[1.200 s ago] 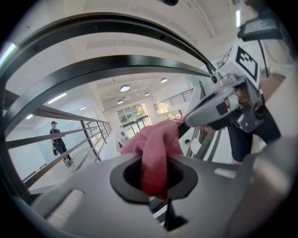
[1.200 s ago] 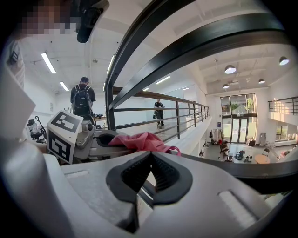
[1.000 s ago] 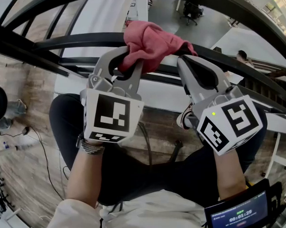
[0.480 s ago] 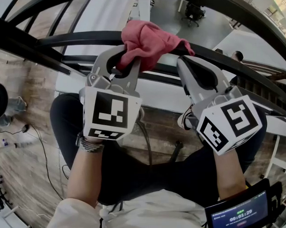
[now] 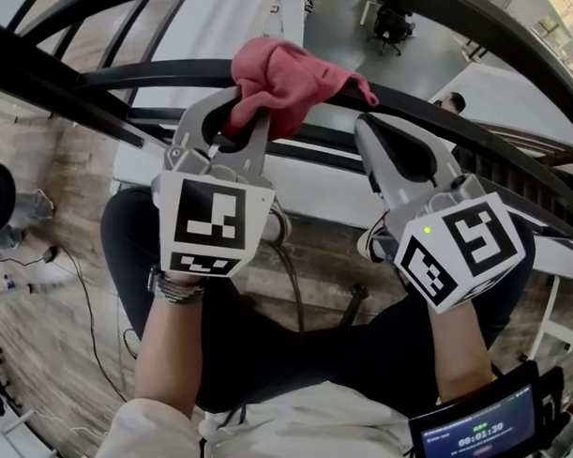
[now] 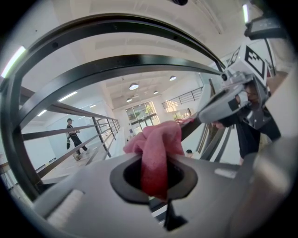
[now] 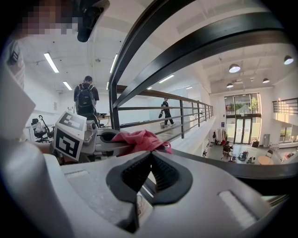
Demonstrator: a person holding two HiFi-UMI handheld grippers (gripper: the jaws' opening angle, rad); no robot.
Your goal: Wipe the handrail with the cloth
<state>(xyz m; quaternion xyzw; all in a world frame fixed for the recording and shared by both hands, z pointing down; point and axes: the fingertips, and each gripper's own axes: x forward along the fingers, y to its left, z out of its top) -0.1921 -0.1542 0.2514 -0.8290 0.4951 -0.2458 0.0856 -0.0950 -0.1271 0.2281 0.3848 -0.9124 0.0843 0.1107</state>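
A red cloth (image 5: 286, 68) is bunched on top of the black handrail (image 5: 140, 76). My left gripper (image 5: 234, 111) is shut on the cloth's near side, and a fold of the cloth (image 6: 156, 144) hangs between the jaws in the left gripper view. To the right, my right gripper (image 5: 367, 127) is shut with nothing in it, its tips close against the rail. In the right gripper view the cloth (image 7: 137, 139) and the left gripper (image 7: 109, 137) lie to the left of my right gripper (image 7: 151, 160), with the handrail (image 7: 233, 169) running off to the right.
More black rails (image 5: 66, 95) curve below and beyond the handrail, over a drop to a lower floor (image 5: 392, 32) with chairs. A wooden floor (image 5: 45, 307) and cables are at my feet. A tablet (image 5: 476, 428) sits bottom right. People walk along a far walkway (image 7: 165, 111).
My left gripper has slid the cloth a little to the left and up along the handrail. The right gripper has stayed where it was.
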